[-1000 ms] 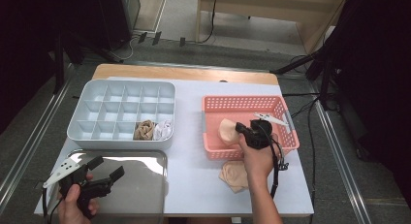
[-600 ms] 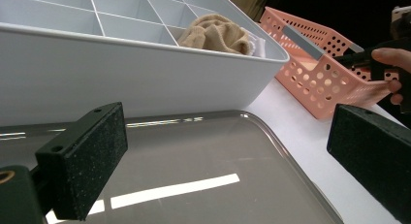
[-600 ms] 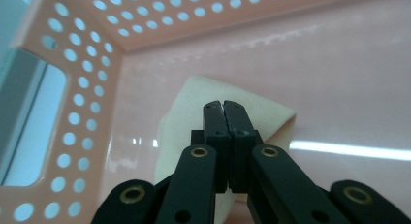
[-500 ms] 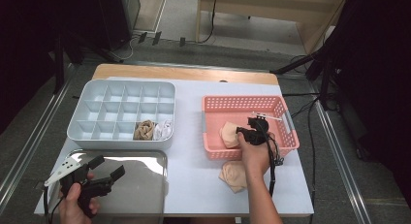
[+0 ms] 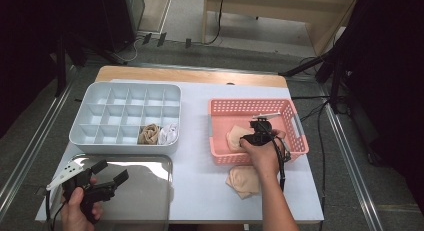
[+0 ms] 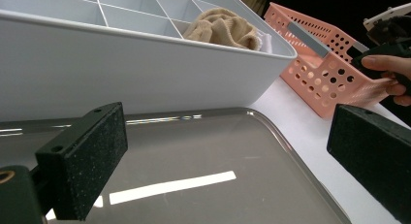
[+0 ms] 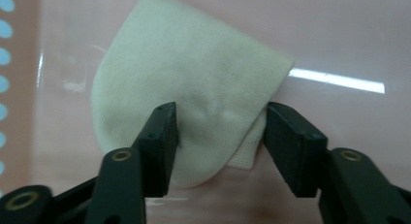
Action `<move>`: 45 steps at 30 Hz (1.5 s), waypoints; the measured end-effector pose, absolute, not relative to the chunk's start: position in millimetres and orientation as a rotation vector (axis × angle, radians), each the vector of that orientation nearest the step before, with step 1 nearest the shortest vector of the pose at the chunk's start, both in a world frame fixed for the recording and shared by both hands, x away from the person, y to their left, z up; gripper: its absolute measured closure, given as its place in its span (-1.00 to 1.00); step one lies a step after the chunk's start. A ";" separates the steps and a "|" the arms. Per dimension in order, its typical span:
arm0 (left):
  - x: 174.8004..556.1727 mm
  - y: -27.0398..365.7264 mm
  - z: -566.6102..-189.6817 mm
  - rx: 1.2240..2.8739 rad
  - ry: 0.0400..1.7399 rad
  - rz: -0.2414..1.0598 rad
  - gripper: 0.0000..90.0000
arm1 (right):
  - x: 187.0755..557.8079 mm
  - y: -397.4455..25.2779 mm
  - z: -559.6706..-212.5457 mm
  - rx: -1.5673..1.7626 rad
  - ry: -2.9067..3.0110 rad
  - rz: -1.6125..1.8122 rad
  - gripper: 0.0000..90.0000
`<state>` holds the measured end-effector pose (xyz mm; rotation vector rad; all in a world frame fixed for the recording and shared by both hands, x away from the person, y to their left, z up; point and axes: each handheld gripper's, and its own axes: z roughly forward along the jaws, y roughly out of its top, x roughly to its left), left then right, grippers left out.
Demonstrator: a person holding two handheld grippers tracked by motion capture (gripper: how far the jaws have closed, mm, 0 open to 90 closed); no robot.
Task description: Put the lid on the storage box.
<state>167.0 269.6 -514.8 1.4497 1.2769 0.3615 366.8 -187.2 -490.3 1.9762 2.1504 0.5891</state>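
A cream sock (image 7: 194, 93) lies flat on the floor of the pink basket (image 5: 220, 108). My right gripper (image 7: 220, 132) points down on it, open, one jaw on each side of the sock's lower end. In the high view the right gripper (image 5: 254, 135) is inside the basket beside the cream sock (image 5: 234, 138). A beige sock (image 5: 244, 181) lies on the table in front of the basket. My left gripper (image 5: 111, 171) hovers open over the metal tray (image 5: 150, 191), with nothing between its pads (image 6: 87, 156).
A white compartment box (image 5: 100, 136) stands at the left, with a tan sock (image 5: 148, 134) and a white sock (image 5: 168, 134) in its front cells. The tan sock (image 6: 220, 27) shows over the box wall. The table's front edge is close behind both hands.
My right gripper has shifted slightly left inside the basket and come down over the cream sock. The left gripper has stayed in place above the metal tray.
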 end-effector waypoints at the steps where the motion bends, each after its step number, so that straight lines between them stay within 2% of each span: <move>1: 167.3 269.0 -514.7 1.453 1.276 0.362 -0.97 | 367.7 -185.9 -490.0 1.978 2.146 0.568 0.13; 3: 167.7 267.6 -515.2 1.456 1.275 0.366 -0.97 | 368.3 -184.3 -489.7 1.952 2.153 0.535 0.25; 6: 168.6 267.9 -516.7 1.454 1.280 0.360 -0.97 | 367.3 -185.4 -490.2 1.931 2.187 0.582 0.62; 11: 166.9 268.2 -515.7 1.453 1.278 0.363 -0.97 | 361.0 -186.7 -489.0 1.900 2.149 0.640 0.86; 24: 163.5 270.4 -514.4 1.455 1.285 0.394 -0.97 | 340.5 -206.3 -478.0 1.891 1.892 0.991 0.87; 34: 164.4 269.5 -514.6 1.467 1.288 0.415 -0.97 | 321.8 -206.1 -461.2 1.712 1.796 1.189 0.86; 45: 162.4 258.4 -514.5 1.513 1.268 0.437 -0.97 | 307.8 -221.8 -474.2 1.626 1.651 1.395 0.85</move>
